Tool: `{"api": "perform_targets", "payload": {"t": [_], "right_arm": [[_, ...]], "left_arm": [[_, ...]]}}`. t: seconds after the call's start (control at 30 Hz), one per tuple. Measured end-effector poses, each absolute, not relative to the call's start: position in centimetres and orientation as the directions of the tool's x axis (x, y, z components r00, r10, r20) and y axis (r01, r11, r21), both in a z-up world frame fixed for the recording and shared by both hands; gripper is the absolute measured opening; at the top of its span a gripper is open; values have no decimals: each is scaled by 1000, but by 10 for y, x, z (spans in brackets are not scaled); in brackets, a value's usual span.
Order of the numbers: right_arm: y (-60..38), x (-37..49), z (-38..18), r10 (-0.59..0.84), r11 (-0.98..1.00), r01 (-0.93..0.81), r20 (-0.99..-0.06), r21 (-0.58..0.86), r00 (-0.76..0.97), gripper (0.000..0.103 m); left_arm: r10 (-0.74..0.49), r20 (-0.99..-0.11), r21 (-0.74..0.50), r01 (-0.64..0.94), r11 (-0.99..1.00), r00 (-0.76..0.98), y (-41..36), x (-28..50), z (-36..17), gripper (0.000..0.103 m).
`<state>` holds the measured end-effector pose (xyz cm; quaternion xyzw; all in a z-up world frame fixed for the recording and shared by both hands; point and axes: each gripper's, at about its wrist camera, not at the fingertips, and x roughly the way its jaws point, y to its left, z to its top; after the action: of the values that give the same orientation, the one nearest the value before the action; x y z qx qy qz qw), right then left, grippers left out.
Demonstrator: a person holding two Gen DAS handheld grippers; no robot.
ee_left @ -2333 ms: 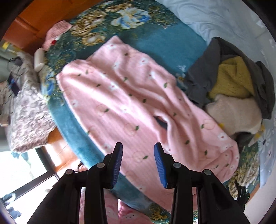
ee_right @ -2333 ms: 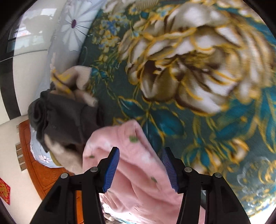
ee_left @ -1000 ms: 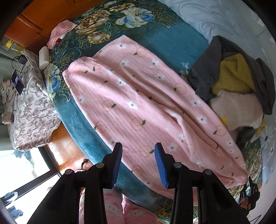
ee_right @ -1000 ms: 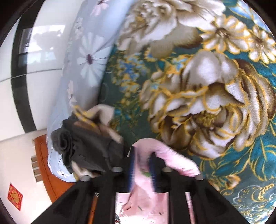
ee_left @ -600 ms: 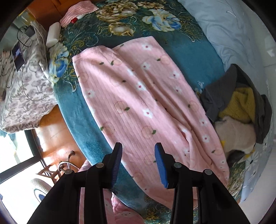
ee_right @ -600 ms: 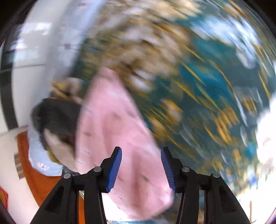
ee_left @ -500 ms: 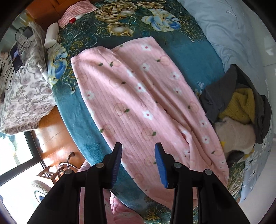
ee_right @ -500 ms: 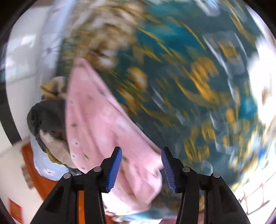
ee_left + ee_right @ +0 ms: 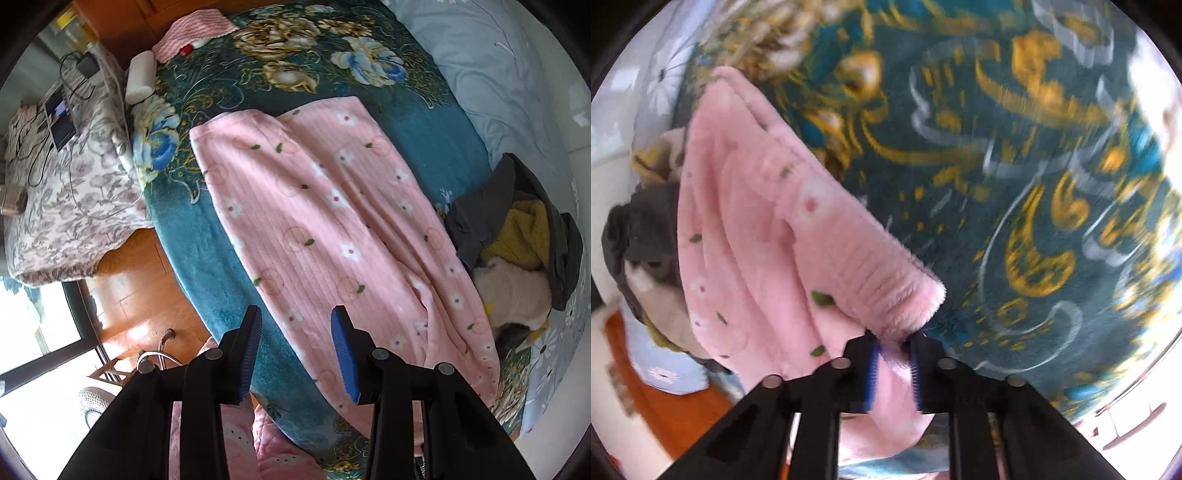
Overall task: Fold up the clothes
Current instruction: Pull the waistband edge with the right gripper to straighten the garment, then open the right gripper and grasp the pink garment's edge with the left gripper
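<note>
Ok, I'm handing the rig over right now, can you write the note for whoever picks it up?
Right gripper: jaws have just closed, now shut on a fluffy edge of the pink garment.
Left gripper: open, empty, above the garment's near edge.
Garment: spread lengthwise and mostly flat on the teal floral blanket, a few wrinkles near one end.
Pile of other clothes (grey, yellow, cream) sits beside the pink garment at the bed's edge.
Done: garment laid out, one edge gripped.
Left: grip with the left gripper, make the folds, then probably the pile.
</note>
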<state>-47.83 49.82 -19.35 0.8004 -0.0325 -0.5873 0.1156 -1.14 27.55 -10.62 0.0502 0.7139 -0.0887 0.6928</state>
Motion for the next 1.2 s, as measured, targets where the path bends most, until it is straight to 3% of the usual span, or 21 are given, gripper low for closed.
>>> {"api": "perform_targets", "payload": {"t": [0.1,0.33,0.53,0.6,0.83,1.07,1.2], "right_arm": [[517,-489,-169,-178,-969,125,-950,215,257,11],[592,-503,-177,-123,-992,-31,-960,119,250,8],[568,-501,-159,-88,-993,61,-974,102,211,12],[564,-502,-143,-85,-994,55,-983,95,164,12],[528,-485,-57,-114,-993,40,-992,112,-55,28],[435,-383,-28,-147,-980,146,-986,135,-76,35],[393,-335,-27,-113,-968,231,-993,102,-33,35]], "left_arm": [[-62,-997,-69,171,983,-44,278,-15,-110,40],[-79,-995,-88,165,982,-62,279,-18,-117,40],[-118,-990,-126,126,984,-75,291,5,-125,40],[-135,-987,-143,97,985,-86,296,22,-133,40],[-226,-964,-229,6,973,-141,298,113,-170,40],[-310,-931,-314,-15,949,-193,273,216,-215,40],[-343,-908,-347,-24,937,-240,249,256,-238,53]]}}
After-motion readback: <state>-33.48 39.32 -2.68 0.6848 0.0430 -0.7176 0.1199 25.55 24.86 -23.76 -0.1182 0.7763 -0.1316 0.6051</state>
